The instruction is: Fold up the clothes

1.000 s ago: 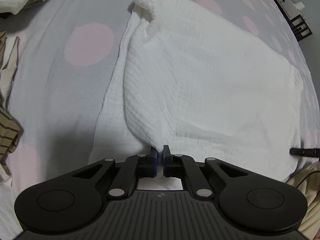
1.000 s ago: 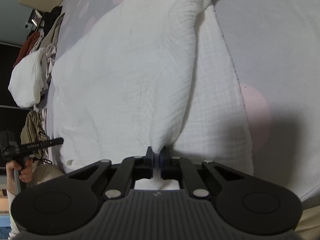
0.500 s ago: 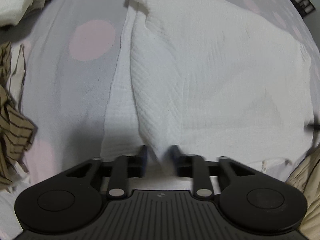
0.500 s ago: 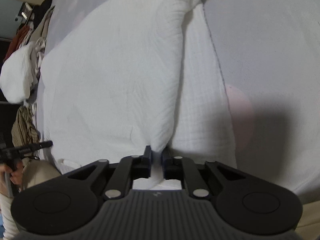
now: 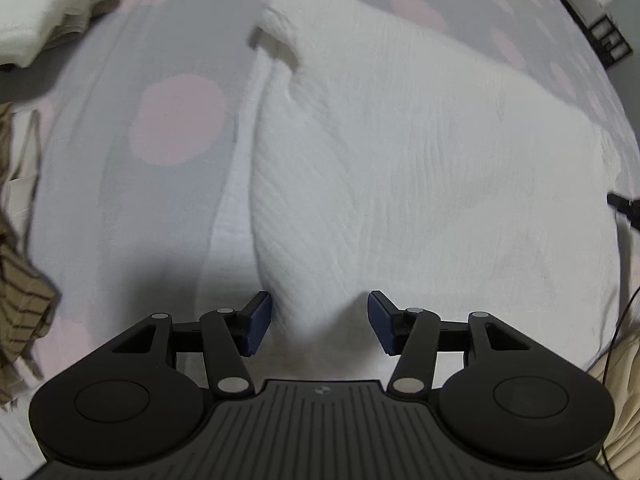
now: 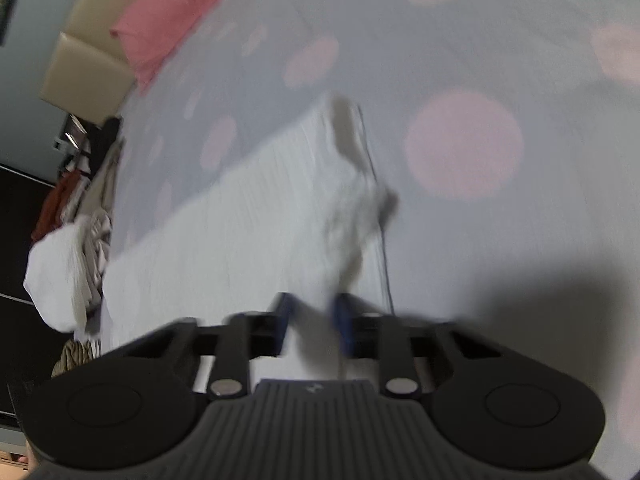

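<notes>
Left wrist view. The left gripper [image 5: 318, 322] has its blue-padded fingers [image 5: 256, 330] spread wide, holding nothing. Between and beyond them lies the white crinkled cotton garment [image 5: 420, 184], doubled over on the grey bedspread with pale pink dots [image 5: 120, 184]; a narrow strip of its lower layer shows along the left side of the fold. A brown striped cloth [image 5: 20, 296] hangs at the left edge and a heap of cream and white clothes [image 5: 48, 4] sits at the far left corner. Judgement: the near hem looks to be lying free, so the upper layer should be left flat and not dragged as this gripper clears.

Right wrist view. The picture is motion-blurred. The right gripper [image 6: 312, 320] has its fingers a little apart with white fabric between them; whether the pads still bite the cloth cannot be told. The same garment runs away from the fingers, its far corner rumpled. Judgement: the cloth should fall straight down so that edge meets edge; the rumpled corner may need smoothing.
</notes>
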Demonstrator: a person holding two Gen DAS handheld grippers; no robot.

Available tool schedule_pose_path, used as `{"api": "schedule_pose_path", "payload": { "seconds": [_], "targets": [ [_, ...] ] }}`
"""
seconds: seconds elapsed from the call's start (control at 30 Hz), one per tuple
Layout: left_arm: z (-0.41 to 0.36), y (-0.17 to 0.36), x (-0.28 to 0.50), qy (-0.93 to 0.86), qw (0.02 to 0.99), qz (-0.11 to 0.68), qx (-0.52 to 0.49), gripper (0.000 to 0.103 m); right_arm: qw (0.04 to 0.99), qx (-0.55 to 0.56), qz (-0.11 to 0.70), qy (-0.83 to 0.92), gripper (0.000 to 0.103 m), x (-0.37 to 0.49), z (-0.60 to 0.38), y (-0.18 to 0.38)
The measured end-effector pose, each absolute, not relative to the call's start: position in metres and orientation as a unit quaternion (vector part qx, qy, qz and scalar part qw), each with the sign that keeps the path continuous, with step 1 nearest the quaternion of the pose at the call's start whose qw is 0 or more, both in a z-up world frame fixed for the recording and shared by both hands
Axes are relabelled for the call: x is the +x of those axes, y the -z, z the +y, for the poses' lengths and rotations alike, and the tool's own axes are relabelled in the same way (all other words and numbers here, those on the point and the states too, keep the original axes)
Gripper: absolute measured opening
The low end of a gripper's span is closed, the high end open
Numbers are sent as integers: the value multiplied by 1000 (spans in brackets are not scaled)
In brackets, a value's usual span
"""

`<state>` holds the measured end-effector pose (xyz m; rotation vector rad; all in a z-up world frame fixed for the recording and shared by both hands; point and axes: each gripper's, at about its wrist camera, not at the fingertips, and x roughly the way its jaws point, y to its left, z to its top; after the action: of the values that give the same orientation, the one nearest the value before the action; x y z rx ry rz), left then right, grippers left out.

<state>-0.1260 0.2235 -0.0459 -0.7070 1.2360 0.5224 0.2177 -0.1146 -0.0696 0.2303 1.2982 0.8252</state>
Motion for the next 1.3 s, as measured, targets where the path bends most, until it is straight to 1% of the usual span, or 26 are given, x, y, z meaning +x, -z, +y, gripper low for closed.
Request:
{"api": "schedule_pose_path", "payload": {
  "seconds": [0.17, 0.37, 0.4, 0.43, 0.47, 0.5, 0.53, 0.6, 0.63, 0.67, 0.8, 0.87, 1.0, 1.07, 1.13, 1.23, 1.3],
  "targets": [
    [215, 50, -115, -235, 728, 580, -279, 52, 725, 102, 577, -361, 4, 222, -111, 68],
    [219, 44, -117, -241, 726, 579, -281, 52, 733, 108, 581, -337, 5, 223, -109, 67],
    [218, 39, -117, -242, 727, 582, -274, 52, 734, 109, 582, -333, 13, 224, -109, 67],
    [215, 32, -115, -241, 729, 589, -252, 52, 735, 110, 582, -328, 32, 224, -109, 67],
    [212, 26, -113, -239, 731, 597, -229, 52, 732, 109, 586, -331, 39, 224, -110, 68],
    [208, 19, -108, -236, 734, 606, -196, 52, 726, 108, 591, -336, 56, 224, -112, 68],
    [203, 13, -104, -232, 736, 614, -164, 53, 720, 106, 595, -341, 69, 224, -115, 69],
    [190, 0, -95, -214, 751, 614, -116, 54, 708, 104, 605, -351, 73, 223, -119, 70],
    [180, -6, -90, -201, 761, 609, -94, 56, 701, 102, 609, -356, 78, 223, -121, 71],
    [171, -12, -85, -188, 772, 603, -73, 58, 695, 101, 614, -360, 80, 223, -123, 72],
    [143, -33, -40, -132, 819, 558, 15, 59, 669, 95, 631, -380, 83, 223, -132, 75],
    [126, -39, -14, -87, 833, 541, 75, 62, 656, 92, 640, -389, 83, 222, -136, 76],
    [92, -42, 47, -15, 817, 544, 188, 63, 629, 86, 656, -408, 83, 222, -145, 79],
    [90, -28, 84, 21, 809, 540, 230, 63, 615, 83, 664, -417, 84, 221, -150, 80],
    [81, -11, 99, 65, 807, 531, 251, 63, 590, 96, 678, -428, 85, 221, -153, 88],
    [59, 3, 130, 121, 802, 525, 259, 63, 564, 93, 688, -447, 87, 217, -152, 94],
    [56, 19, 164, 151, 794, 532, 252, 63, 553, 83, 688, -462, 88, 213, -149, 97]
  ]
}}
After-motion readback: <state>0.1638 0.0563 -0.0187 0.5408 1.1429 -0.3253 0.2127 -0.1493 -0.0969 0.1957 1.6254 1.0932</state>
